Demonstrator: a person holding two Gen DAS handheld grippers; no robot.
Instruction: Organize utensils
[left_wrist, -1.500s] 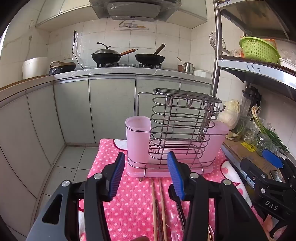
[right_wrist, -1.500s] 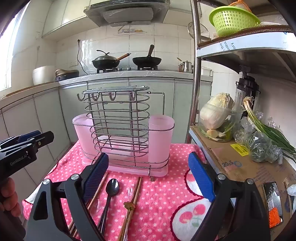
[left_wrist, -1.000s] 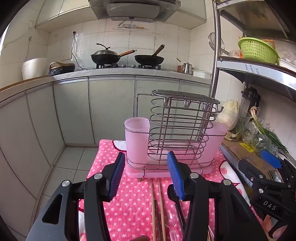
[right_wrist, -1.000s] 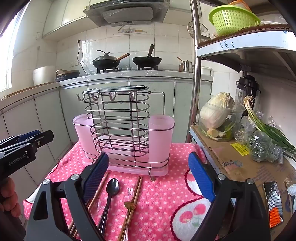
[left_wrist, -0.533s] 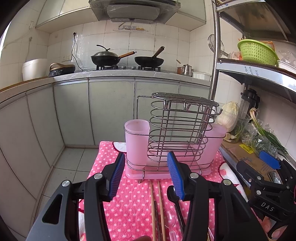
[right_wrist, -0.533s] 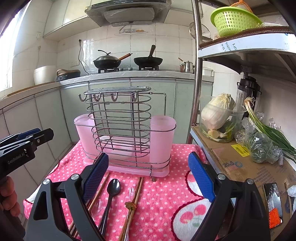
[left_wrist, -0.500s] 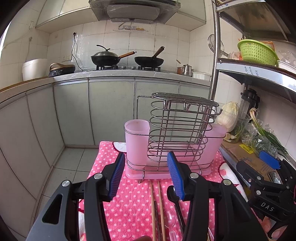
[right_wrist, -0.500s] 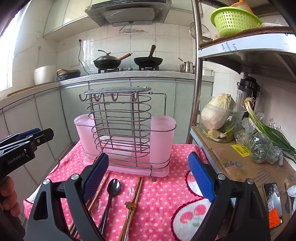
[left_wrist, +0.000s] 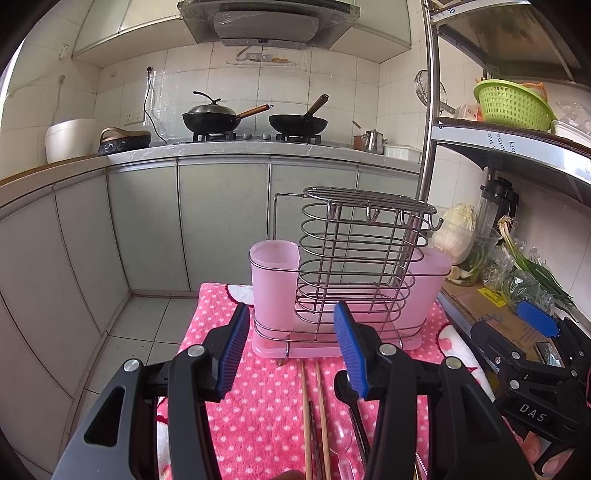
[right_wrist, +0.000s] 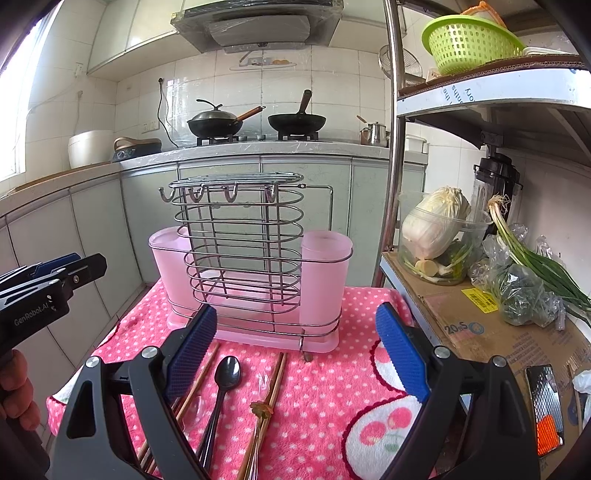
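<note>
While the black spoon (right_wrist: 227, 373) and chopsticks (right_wrist: 271, 384) lie untouched on the pink towel (right_wrist: 332, 398) before the wire rack (right_wrist: 251, 266) at its far edge, both left gripper (left_wrist: 291, 350) and right gripper (right_wrist: 291, 354), open and empty, have barely drifted; sorting has not begun.

Kitchen background, non-task items only.

Range hood (left_wrist: 267, 20) above a stove; lidded wok (left_wrist: 209, 120) on left burner, open pan (left_wrist: 297, 123) on right. Rice cooker (left_wrist: 68, 139) and a dark appliance (left_wrist: 125, 137) on the counter at left; kettle (left_wrist: 373, 140) at right end. Metal shelf (right_wrist: 491, 94) carries a green basket (right_wrist: 467, 42). Below it: cabbage (right_wrist: 434, 219) in a clear tub, scallions (right_wrist: 537, 258), bagged greens (right_wrist: 517, 290), all on cardboard (right_wrist: 495, 334). Blender (right_wrist: 495, 181) behind. Grey cabinets (left_wrist: 221, 221) under the counter.
</note>
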